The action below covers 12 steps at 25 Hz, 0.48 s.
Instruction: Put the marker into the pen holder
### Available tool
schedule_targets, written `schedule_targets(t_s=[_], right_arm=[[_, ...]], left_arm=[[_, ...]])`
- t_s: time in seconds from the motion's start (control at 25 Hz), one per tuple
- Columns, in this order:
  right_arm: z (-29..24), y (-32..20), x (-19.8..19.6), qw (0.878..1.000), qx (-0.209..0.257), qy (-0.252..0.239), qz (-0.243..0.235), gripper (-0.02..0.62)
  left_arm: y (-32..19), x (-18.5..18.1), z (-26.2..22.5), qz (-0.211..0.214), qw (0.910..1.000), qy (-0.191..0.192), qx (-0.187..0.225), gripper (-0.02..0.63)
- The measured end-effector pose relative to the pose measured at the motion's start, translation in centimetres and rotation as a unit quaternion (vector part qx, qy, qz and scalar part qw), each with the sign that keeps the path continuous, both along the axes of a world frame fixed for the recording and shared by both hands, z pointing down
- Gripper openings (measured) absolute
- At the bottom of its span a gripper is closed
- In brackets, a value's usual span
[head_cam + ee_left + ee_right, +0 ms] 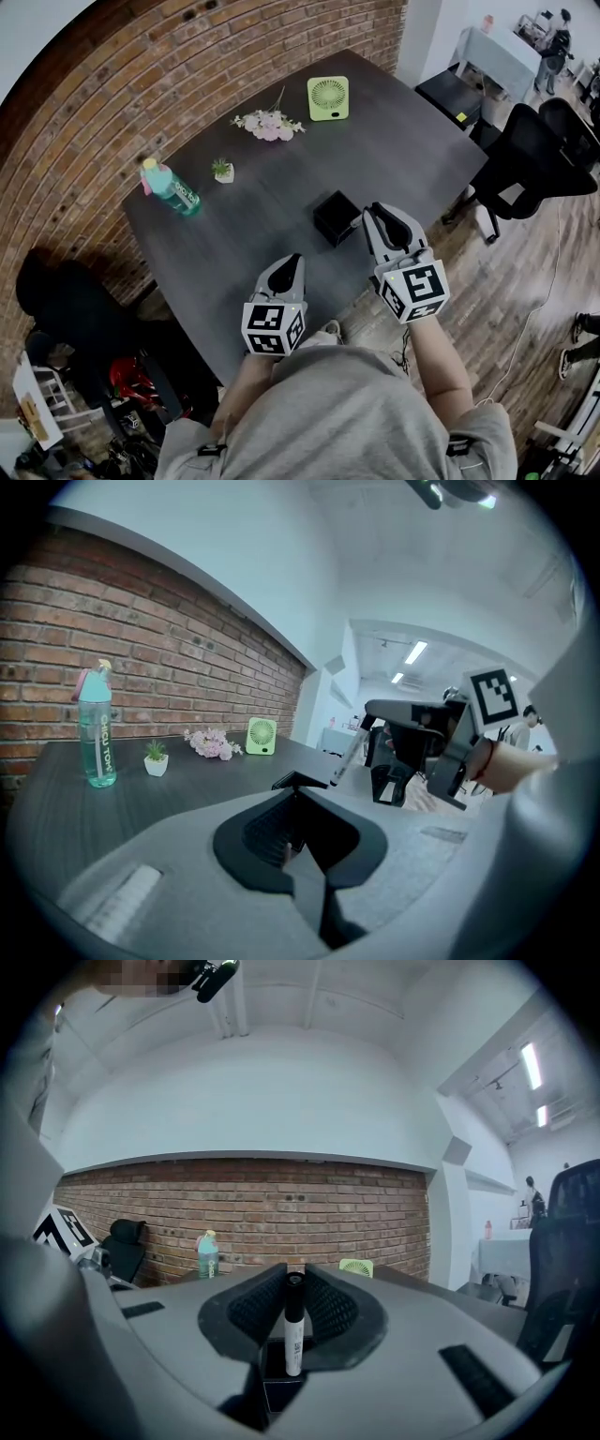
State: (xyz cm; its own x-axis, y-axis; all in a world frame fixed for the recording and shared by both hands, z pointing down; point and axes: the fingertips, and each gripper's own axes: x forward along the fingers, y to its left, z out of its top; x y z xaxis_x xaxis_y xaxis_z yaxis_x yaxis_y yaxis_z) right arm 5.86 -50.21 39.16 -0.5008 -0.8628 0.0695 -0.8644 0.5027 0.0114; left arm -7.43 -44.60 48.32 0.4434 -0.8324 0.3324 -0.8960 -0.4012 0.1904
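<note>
Right gripper fingers are clamping the marker upright, with the pen holder directly beneath them. Left gripper fingers are sitting together, empty. Risk: releasing off-centre, sending the marker against the rim.

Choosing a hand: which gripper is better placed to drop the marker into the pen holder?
Right. The right gripper is shut on the marker, its lower end at the pen holder; the left gripper is shut and empty.

The teal bottle carries vertical white lettering, seemingly "CHCU TOM" — print on the marker is too small to read.
</note>
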Motion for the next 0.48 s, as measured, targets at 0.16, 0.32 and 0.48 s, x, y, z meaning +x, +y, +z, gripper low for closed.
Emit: schedule_targets(t_s=[0.16,0.32,0.48], right_arm=[[1.4,-1.7,-0.7,1.000,-0.008,0.007,-0.006,0.060],[3.2,-3.1,-1.3,1.000,-0.021,0.014,-0.008,0.060],[4.9,-4.3,-1.8,0.999,-0.033,0.020,-0.012,0.060]], left_arm=[[-0.3,-0.2,0.6,-0.001,1.0000,0.000,-0.008,0.021],[-0.7,-0.5,1.0,-0.004,0.9999,0.001,-0.013,0.020],[-1.0,-0.7,1.4,-0.009,0.9998,0.000,-0.018,0.020]])
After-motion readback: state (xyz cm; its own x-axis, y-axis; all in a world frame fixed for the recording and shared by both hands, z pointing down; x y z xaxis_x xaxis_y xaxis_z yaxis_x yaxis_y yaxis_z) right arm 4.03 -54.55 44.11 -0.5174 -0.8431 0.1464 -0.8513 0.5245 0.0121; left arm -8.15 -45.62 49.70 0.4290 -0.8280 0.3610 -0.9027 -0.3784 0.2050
